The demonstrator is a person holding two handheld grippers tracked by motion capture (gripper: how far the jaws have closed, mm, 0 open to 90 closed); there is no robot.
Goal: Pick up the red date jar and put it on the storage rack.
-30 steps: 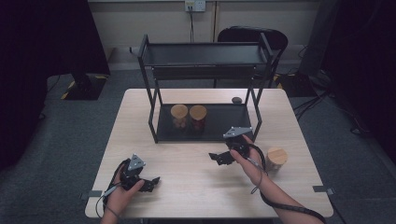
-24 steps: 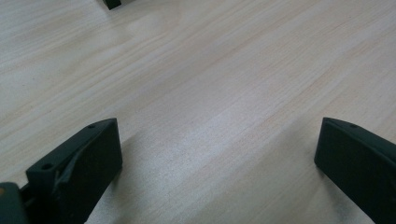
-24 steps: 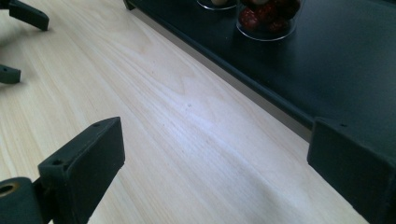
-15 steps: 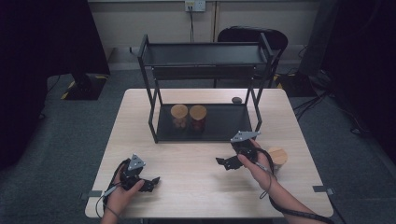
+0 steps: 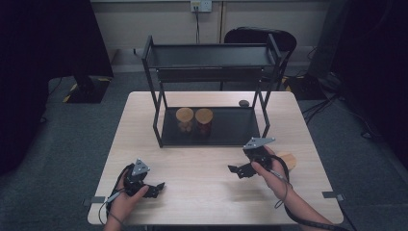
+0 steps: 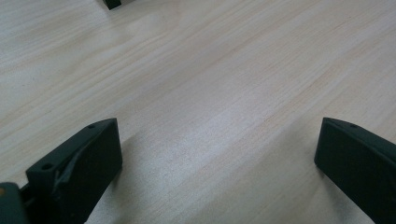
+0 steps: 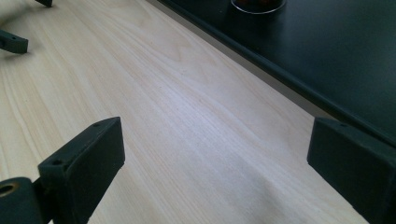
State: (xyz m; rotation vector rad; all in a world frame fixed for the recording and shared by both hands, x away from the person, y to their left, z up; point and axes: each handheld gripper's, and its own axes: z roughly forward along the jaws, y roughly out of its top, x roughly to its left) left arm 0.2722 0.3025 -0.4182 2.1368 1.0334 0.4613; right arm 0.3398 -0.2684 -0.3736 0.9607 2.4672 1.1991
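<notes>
Jars (image 5: 194,117) sit shelved in the rack (image 5: 211,126); a third (image 5: 288,160) waits near the table's right edge; both grippers (image 5: 155,187) (image 5: 236,170) gape, empty.

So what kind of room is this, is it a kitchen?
Probably not a kitchen; more likely an office or lab. There's grey carpet, a wall socket, a black chair, and a wooden table with a black shelf rack.

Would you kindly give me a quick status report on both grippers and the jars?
Left gripper open, empty. Right gripper open, empty. Two jars on rack's bottom shelf. Third jar behind right hand.
</notes>
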